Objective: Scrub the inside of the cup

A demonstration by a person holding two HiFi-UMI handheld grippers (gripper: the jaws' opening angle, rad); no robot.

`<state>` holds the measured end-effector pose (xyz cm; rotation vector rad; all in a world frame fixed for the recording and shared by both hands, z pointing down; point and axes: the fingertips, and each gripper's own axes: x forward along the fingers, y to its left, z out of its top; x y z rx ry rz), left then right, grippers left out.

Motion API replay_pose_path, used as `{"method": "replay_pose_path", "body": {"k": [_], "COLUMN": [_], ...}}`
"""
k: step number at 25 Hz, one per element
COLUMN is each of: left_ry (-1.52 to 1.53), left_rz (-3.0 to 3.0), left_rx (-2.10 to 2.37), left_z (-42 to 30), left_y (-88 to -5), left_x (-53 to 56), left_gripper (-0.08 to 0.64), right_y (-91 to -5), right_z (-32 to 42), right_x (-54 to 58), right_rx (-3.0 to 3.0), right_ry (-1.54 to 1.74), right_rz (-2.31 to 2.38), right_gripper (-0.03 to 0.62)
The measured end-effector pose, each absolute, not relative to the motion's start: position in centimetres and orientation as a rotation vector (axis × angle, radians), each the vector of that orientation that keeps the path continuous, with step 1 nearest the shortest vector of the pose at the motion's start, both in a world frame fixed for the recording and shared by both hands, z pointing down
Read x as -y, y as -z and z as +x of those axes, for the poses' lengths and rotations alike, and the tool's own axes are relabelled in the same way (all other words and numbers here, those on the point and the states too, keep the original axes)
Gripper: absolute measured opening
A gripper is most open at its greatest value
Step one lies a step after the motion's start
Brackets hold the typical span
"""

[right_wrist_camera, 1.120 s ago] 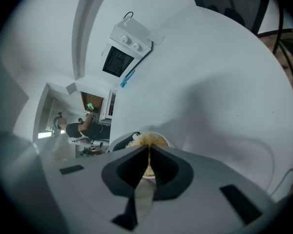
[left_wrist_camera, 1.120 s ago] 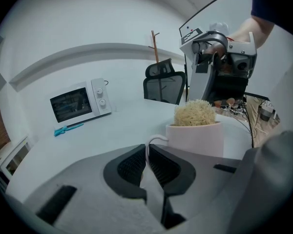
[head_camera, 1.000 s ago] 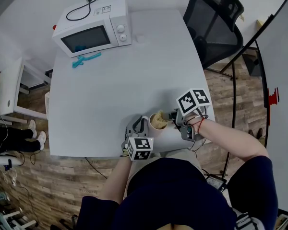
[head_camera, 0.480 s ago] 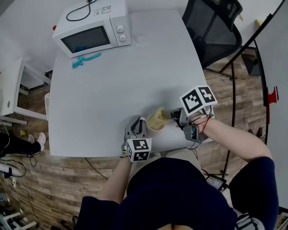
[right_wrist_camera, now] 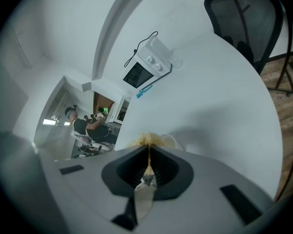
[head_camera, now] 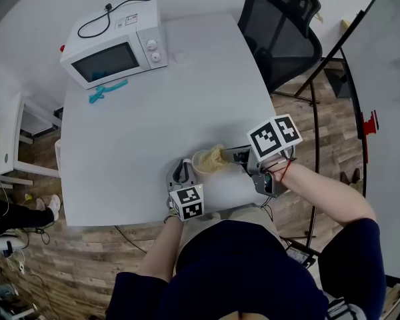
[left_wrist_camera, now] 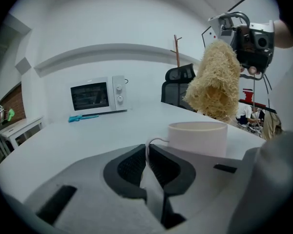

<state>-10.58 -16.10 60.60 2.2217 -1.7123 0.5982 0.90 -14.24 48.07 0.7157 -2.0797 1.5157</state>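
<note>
Overhead, the cup (head_camera: pixel 201 165) stands near the table's (head_camera: pixel 133 132) 5 o'clock edge. At the cup's 9 o'clock, the left gripper (head_camera: pixel 183 173) has its fingers (left_wrist_camera: pixel 129 165) nearly closed, pinching the thin handle (left_wrist_camera: pixel 154 141). At 3 o'clock, the right gripper (head_camera: pixel 240 157) has its fingers (right_wrist_camera: pixel 168 172) clamped on a loofah (head_camera: pixel 215 155), which hangs over the cup's mouth and hides the inside. The left gripper's body cuts off the cup's base.

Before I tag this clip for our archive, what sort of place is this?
Probably an office or lab room, not a home kitchen: a large white table carrying a microwave, a black mesh office chair beside it, wood-look flooring.
</note>
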Motion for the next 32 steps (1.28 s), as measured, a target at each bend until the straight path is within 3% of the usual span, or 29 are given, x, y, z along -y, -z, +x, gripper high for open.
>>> {"method": "replay_pose_path", "body": {"k": [19, 32], "left_ry": [-0.620, -0.731], "left_rz": [2.132, 2.145], "left_rx": [1.809, 1.682], "left_z": [-5.3, -4.5], "left_y": [-60.4, -61.4], "left_x": [21.1, 17.2], "left_gripper": [0.034, 0.035], "right_y": [-49.7, -55.2], "right_z": [9.3, 4.3], "right_x": [13.2, 10.6], "right_rx": [2.015, 1.950], "right_ry": [-1.288, -0.908], "right_rz": [0.705, 0.375], "right_gripper": [0.034, 0.034]}}
